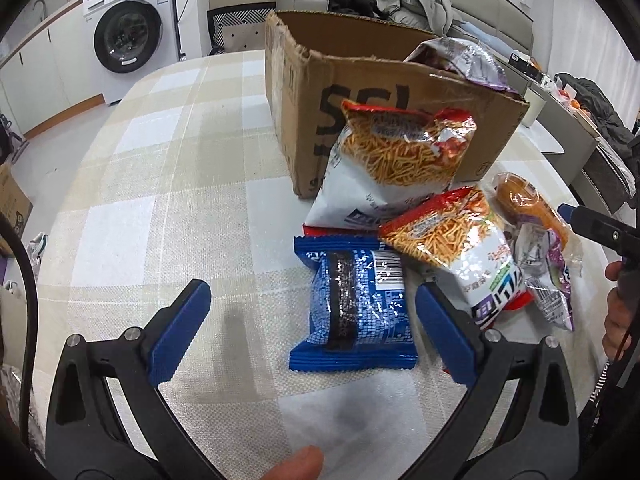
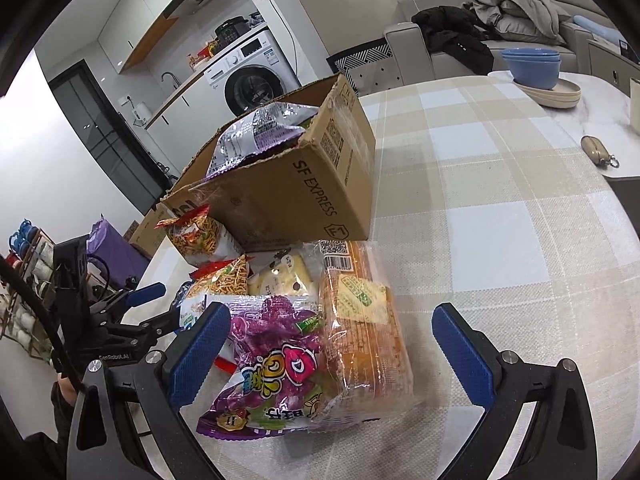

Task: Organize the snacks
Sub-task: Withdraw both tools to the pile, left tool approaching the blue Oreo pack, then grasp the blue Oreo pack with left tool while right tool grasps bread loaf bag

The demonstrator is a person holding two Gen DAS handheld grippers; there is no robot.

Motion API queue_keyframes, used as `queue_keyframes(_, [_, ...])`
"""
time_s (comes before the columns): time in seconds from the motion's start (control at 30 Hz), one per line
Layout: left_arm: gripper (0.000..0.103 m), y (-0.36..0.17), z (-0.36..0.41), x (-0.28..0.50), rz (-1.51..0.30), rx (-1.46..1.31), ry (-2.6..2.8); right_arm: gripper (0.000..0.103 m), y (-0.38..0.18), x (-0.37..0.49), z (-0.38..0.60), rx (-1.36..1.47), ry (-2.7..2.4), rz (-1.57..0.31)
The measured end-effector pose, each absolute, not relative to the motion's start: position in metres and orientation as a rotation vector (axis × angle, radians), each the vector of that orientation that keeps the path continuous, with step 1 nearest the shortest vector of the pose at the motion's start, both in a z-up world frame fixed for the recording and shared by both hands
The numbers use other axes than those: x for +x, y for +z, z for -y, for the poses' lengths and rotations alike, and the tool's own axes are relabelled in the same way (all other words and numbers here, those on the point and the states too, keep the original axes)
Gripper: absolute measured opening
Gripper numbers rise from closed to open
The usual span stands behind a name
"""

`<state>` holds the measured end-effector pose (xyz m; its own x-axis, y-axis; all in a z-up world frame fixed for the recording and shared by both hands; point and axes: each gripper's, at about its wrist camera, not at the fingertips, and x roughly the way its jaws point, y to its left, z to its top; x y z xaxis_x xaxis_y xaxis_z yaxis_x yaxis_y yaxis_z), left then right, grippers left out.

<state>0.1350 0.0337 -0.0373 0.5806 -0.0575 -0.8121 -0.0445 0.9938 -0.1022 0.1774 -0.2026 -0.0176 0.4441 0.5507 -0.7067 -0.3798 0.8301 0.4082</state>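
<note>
Left gripper (image 1: pixel 312 312): jaws spread wide, holding nothing. One blue foil packet (image 1: pixel 354 312) lies flat on the checked tablecloth (image 1: pixel 160 200) between the two blue fingertips (image 1: pixel 440 328), touching neither from what the view shows.

Right gripper (image 2: pixel 332 344): jaws likewise wide apart, empty. Between them, nearest the camera, one purple snack bag (image 2: pixel 276 364) and one clear-wrapped bread loaf (image 2: pixel 364 328), side by side; the loaf's wrapper overlaps the purple bag's right edge.

Next out: two bags of orange stick snacks, red-topped. The nearer stick-snack bag (image 1: pixel 456 248) lies flat, overlapping the blue packet's far right corner. The farther stick-snack bag (image 1: pixel 396 164) leans against the box. One pale yellow packet (image 2: pixel 284 276) sits between the nearer stick bag and the loaf, seen only from the right wrist.

Count on the table outside the box: six packages.

Beyond: one open cardboard box (image 1: pixel 312 92), torn rim, printed "SF EXPRESS". One silver-purple bag (image 2: pixel 260 132) inside, sticking above the rim.

Far: two stacked blue bowls (image 2: pixel 532 66) on a cream plate (image 2: pixel 560 94), one washing machine (image 1: pixel 132 28), clothes heaped on a sofa (image 1: pixel 492 4).
</note>
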Motion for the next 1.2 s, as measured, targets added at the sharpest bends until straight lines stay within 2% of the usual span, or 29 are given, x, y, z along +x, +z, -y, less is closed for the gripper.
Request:
queue_keyframes(0.3, [0.102,-0.053,-0.036,0.146,-0.990,-0.107,0.004,0.102,-0.031,0.178,0.194,0.232,0.643,-0.975])
queue_keyframes(0.5, [0.102,-0.056,-0.035,0.156,-0.995,-0.099,0.004,0.092,-0.038,0.182,0.198,0.285,0.665,-0.990])
queue_keyframes(0.6, [0.102,-0.058,-0.033,0.156,-0.991,-0.085,0.008,0.083,-0.040,0.185,0.204,0.328,0.670,-0.989])
queue_keyframes(0.67, [0.102,-0.059,-0.030,0.154,-0.991,-0.073,0.012,0.066,-0.040,0.186,0.207,0.331,0.657,-0.987])
queue_keyframes(0.77, [0.102,-0.061,-0.027,0.155,-0.989,-0.058,0.017,0.058,-0.044,0.189,0.210,0.339,0.636,-1.003])
queue_keyframes(1.2, [0.102,-0.061,-0.022,0.153,-0.987,-0.039,0.024,0.056,-0.052,0.193,0.217,0.388,0.646,-1.031])
